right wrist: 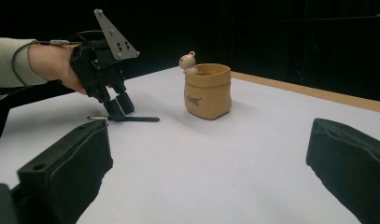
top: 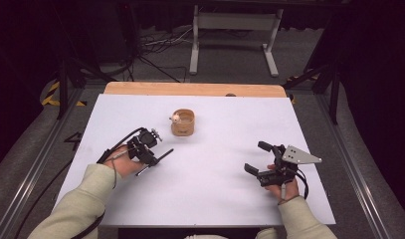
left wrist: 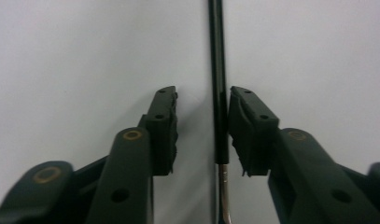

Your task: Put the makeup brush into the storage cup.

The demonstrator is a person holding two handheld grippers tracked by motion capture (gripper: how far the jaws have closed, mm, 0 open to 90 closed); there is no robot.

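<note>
A black pen (top: pixel 159 158) with a silver end lies flat on the white table (top: pixel 215 194). My left gripper (top: pixel 151 158) reaches down over it, jaws on either side. In the left gripper view the pen (left wrist: pixel 218 70) runs between the jaws of my left gripper (left wrist: pixel 202 93); the right jaw is close against it and the left jaw stands off with a gap. In the right gripper view my left gripper (right wrist: pixel 117 108) points down at the pen (right wrist: pixel 134 119). My right gripper (top: pixel 256 157) hovers wide open at the right, holding nothing.
A tan cup (top: pixel 182 123) with a small bear figure (top: pixel 175 118) on its rim stands at mid-table, beyond the pen. The table's far edge is a wooden strip (top: pixel 195 89). A white stand (top: pixel 235 30) and cables lie on the floor behind.
</note>
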